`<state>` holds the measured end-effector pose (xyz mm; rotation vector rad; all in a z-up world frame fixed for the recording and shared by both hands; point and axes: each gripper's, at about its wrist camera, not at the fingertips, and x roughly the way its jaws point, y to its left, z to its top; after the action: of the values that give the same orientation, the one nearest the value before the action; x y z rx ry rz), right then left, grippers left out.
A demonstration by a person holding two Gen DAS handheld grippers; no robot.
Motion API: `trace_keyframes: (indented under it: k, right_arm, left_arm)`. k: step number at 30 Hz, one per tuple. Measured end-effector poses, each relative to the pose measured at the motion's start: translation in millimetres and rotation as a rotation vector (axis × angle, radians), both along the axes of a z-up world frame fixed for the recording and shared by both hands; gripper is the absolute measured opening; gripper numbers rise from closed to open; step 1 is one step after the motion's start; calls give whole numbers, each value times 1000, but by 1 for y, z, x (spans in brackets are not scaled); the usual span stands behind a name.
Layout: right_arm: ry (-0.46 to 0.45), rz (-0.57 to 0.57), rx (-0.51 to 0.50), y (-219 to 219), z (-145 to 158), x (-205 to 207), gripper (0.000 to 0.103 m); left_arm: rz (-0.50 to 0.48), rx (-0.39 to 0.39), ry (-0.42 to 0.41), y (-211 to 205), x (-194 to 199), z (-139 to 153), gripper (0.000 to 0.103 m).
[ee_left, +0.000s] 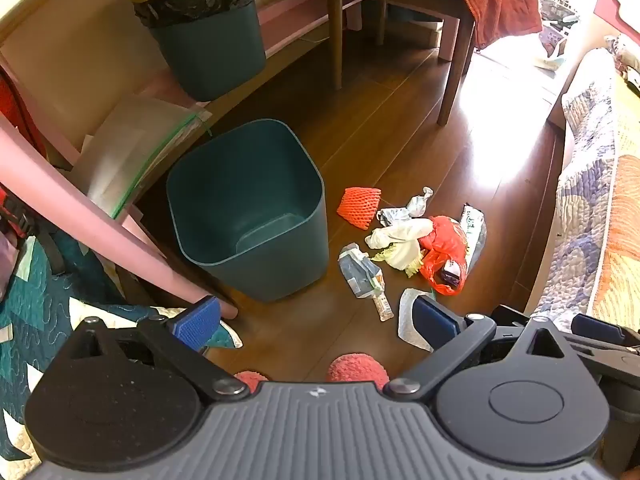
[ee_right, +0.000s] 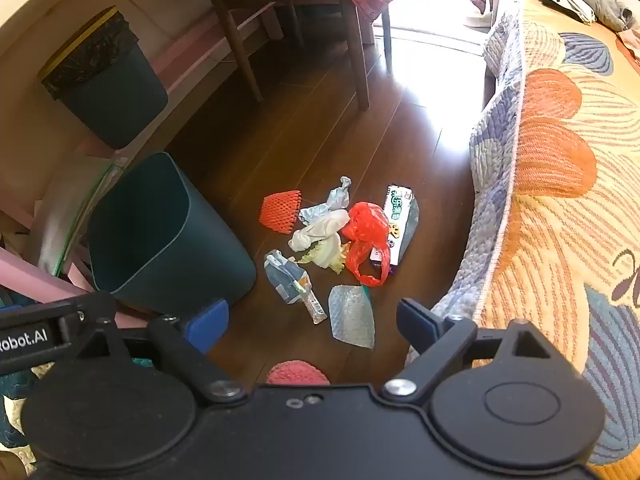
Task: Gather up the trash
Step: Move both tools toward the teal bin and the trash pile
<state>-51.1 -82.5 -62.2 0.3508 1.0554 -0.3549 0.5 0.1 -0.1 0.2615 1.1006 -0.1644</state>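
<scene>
An empty teal bin (ee_left: 248,208) (ee_right: 160,236) stands on the wooden floor. To its right lies a heap of litter: an orange foam net (ee_left: 359,206) (ee_right: 280,210), a red plastic bag (ee_left: 444,252) (ee_right: 366,236), white crumpled paper (ee_left: 400,240) (ee_right: 320,232), a flattened blue carton (ee_left: 360,272) (ee_right: 286,278), a snack wrapper (ee_left: 474,228) (ee_right: 398,210) and a clear bubble pouch (ee_right: 352,316) (ee_left: 408,320). My left gripper (ee_left: 316,320) hangs open above the floor near the bin. My right gripper (ee_right: 312,324) is open above the pouch. Nothing sits between either pair of fingers.
A second bin (ee_left: 204,28) (ee_right: 108,80) lined with a black bag stands at the back left. A wooden chair (ee_left: 400,20) (ee_right: 300,20) with an orange cloth is behind the litter. A quilted bed (ee_left: 600,220) (ee_right: 560,200) runs along the right. Red slippers (ee_left: 356,368) (ee_right: 296,372) show below.
</scene>
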Motion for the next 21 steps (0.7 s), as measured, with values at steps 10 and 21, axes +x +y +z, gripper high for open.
trace_keyframes:
  k: [10,21]
  right_arm:
    - [7,0,-5,3,1,0,91]
    - [6,-2,-1,-2,-4,-1,91]
  left_arm:
    - [-6,-12,0,3,4,5,103]
    - [3,-22,6,2,2,2,103]
